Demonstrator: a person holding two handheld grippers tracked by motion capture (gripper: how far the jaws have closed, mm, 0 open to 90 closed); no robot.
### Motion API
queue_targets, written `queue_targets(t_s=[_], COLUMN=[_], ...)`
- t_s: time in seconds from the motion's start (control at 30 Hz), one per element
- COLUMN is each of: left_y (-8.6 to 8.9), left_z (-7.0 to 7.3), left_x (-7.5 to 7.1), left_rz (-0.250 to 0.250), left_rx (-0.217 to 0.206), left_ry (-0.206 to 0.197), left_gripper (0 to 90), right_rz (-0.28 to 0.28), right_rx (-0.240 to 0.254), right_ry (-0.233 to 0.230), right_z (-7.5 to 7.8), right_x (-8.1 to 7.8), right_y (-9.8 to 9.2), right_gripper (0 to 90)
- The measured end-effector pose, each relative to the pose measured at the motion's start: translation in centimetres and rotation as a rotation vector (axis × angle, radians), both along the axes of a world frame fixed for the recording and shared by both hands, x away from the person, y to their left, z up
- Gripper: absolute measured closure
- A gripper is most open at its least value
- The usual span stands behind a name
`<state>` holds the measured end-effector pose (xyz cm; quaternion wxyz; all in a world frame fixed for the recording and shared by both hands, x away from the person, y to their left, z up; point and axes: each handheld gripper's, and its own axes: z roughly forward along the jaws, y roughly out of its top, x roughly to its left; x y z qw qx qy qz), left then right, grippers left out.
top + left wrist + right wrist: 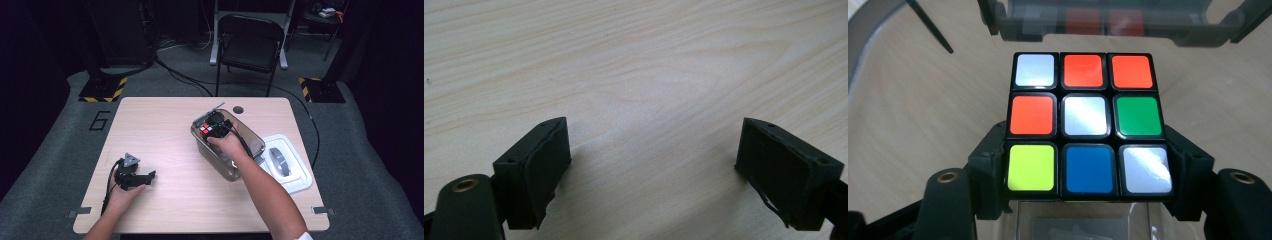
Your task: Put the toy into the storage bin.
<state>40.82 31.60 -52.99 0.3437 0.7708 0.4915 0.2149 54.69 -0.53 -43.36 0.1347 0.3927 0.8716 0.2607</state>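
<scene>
A scrambled puzzle cube (1087, 124) with black edges and coloured stickers sits between the two black jaws of my right gripper (1088, 172), which is shut on its sides. In the high view that gripper (214, 131) holds the cube (205, 130) at the far end of a clear plastic bin (250, 135) on the table. My left gripper (147, 177) rests low over the wood near the front left, held by a hand. Its jaws (651, 165) stand wide open with only bare tabletop between them.
A white lid or tray (295, 172) with a grey oval object (279, 161) lies right of the bin. The light wooden table (165, 130) has a round cable hole (238, 109) at its far edge. A black folding chair (249, 47) stands beyond the table.
</scene>
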Motion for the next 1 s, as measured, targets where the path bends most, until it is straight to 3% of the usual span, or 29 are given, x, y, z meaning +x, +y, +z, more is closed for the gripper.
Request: queue_targets(t_s=[1.0], left_y=[0.0], left_z=[0.0], left_x=[0.0], left_rz=[0.000], left_rx=[0.000], left_ry=[0.000], left_gripper=[13.7], right_rz=[0.002], right_rx=[-0.032], right_ry=[0.046], right_z=[-1.4], right_x=[0.1], right_y=[0.2], right_gripper=[33.7])
